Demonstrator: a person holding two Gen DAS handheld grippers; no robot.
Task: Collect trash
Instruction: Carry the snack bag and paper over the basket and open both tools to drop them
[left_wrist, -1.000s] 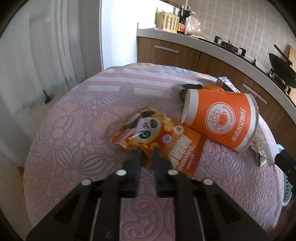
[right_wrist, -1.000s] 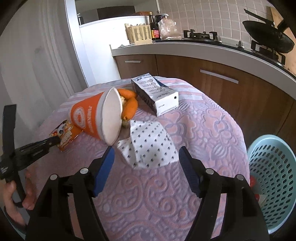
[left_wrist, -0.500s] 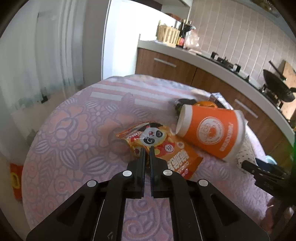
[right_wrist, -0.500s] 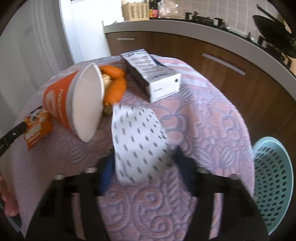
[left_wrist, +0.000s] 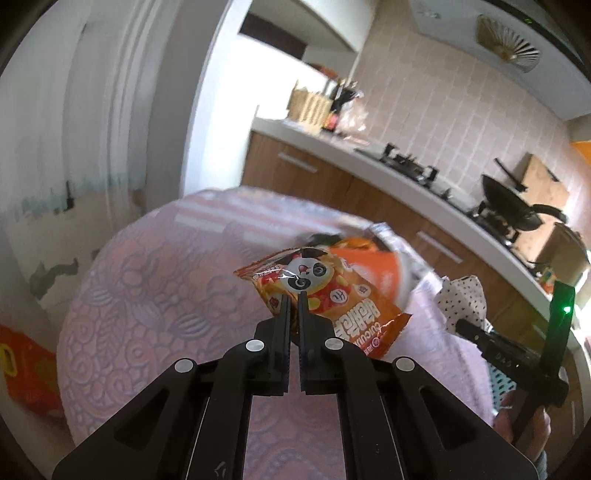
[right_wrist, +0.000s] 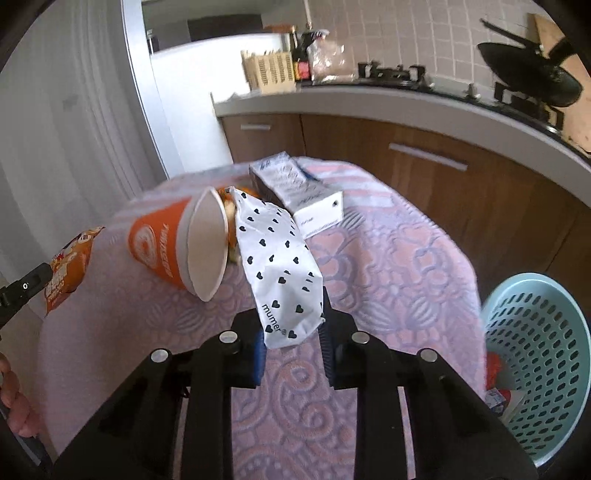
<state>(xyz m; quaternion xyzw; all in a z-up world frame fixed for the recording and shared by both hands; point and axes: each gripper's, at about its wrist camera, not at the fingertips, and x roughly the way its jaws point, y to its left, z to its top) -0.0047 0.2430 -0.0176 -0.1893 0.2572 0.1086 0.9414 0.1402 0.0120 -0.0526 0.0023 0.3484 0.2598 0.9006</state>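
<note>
Kitchen, daylit. Surface (right_wrist: 388, 258) under a pink-lilac floral embossed cloth. Far right: brown wood cabinets (right_wrist: 424, 177) under a pale countertop (right_wrist: 369, 98), gas hob (left_wrist: 410, 166), dark wok (right_wrist: 532, 79). Beige square wall tiles (left_wrist: 424, 107). Wicker basket (right_wrist: 267, 72) at far counter end. Left: white sheer curtain (left_wrist: 55, 122).

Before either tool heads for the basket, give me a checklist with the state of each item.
1. Left tool shut on the panda snack bag: ok.
2. Snack bag off the tablecloth: ok, it looks lifted.
3. Right tool gripping the heart-print wrapper: ok.
4. Wrapper free of the orange cup: cannot tell, its far end lies against the cup's mouth.
5. Blue basket in reach, opening unobstructed: ok.
6. White carton left for later: ok.
</note>
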